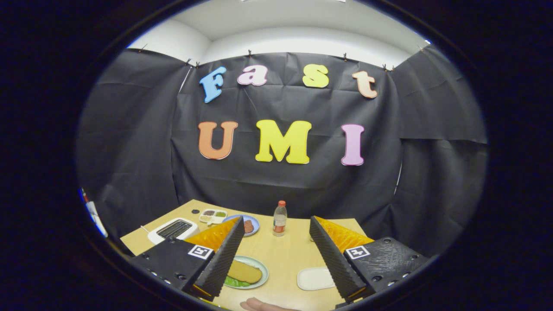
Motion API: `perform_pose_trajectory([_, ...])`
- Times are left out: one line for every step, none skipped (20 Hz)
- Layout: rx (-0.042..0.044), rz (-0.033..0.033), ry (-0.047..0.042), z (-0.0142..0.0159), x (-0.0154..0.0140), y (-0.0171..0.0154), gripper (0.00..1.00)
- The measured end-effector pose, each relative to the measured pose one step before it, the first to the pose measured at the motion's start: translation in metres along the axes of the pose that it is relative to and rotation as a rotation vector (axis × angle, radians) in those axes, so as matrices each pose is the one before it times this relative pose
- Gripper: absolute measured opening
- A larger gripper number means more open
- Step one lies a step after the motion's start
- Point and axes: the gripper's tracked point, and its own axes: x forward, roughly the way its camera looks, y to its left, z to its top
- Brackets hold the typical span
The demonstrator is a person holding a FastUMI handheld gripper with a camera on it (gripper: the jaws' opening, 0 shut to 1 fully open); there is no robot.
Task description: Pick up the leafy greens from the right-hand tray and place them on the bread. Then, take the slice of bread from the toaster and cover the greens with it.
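- A light wooden worktop (281, 255) stands in a booth walled with black cloth; a white wall and ceiling show above the cloth.
- The gripper (276, 263) hovers above the worktop with its jaws wide apart, holding nothing and touching nothing.
- Between the jaws, toward 7 o'clock, a pale green plate (259, 264) carries a slice of bread (244, 272) with leafy greens (235, 282) peeking out beneath its near edge. The left finger covers part of the plate.
- Toward 5 o'clock, just beside the right finger, lies a white right-hand tray (314, 278), which looks bare.
- At 10 o'clock beyond the left finger sits a white toaster (173, 230); whether bread is in its slot I cannot tell.
- Behind the toaster is a small divided dish (213, 215), and just beside that a blue plate (252, 224) with something reddish on it.
- At 12 o'clock, beyond the jaws, stands a clear bottle (280, 219) with an orange cap; its label is too small to read.
- At 6 o'clock, part of a person's hand (263, 306) rests at the worktop's near edge.
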Motion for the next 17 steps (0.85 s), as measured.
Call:
perform_pose_trajectory([-0.00605, 0.00191, 0.00177, 0.00013, 0.00217, 0.00129, 0.95])
perform_pose_trajectory([-0.00737, -0.00006, 0.00483, -0.00063, 0.00124, 0.00052, 0.95])
perform_pose_trajectory([-0.00388, 0.00252, 0.00462, -0.00154, 0.00156, 0.00138, 0.95])
perform_pose_trajectory([-0.00153, 0.00238, 0.00636, -0.00043, 0.00149, 0.00124, 0.95])
perform_pose_trajectory([-0.00301, 0.00279, 0.00795, -0.00215, 0.00077, 0.00122, 0.95])
perform_pose_trajectory([-0.00205, 0.00382, 0.00529, -0.00059, 0.0009, 0.00145, 0.95])
perform_pose_trajectory([-0.00006, 0.00602, 0.00729, -0.00126, 0.00081, 0.0029, 0.95])
perform_pose_trajectory([0.00151, 0.00779, 0.00717, -0.00085, -0.00003, 0.00291, 0.95])
perform_pose_trajectory([-0.00106, 0.00109, 0.00424, -0.00157, 0.00247, 0.00071, 0.95])
perform_pose_trajectory([-0.00484, -0.00048, 0.00104, 0.00059, 0.0003, 0.0009, 0.95])
perform_pose_trajectory([-0.00375, 0.00327, 0.00014, -0.00045, 0.00061, 0.00184, 0.95])
perform_pose_trajectory([-0.00404, 0.00087, 0.00356, -0.00075, 0.0001, 0.00183, 0.95])
perform_pose_trajectory([-0.0037, -0.00175, 0.00291, -0.00096, -0.00002, 0.00084, 0.95])
perform_pose_trajectory([-0.00157, 0.00298, 0.00143, 0.00026, 0.00032, 0.0022, 0.95])
perform_pose_trajectory([0.00008, 0.00072, -0.00083, 0.00015, -0.00172, 0.00241, 0.95])
perform_pose_trajectory([-0.00009, -0.0023, 0.00042, -0.00006, -0.00009, 0.00055, 0.95])
perform_pose_trajectory([0.0015, 0.0009, -0.00098, -0.00134, 0.00046, 0.00198, 0.95])
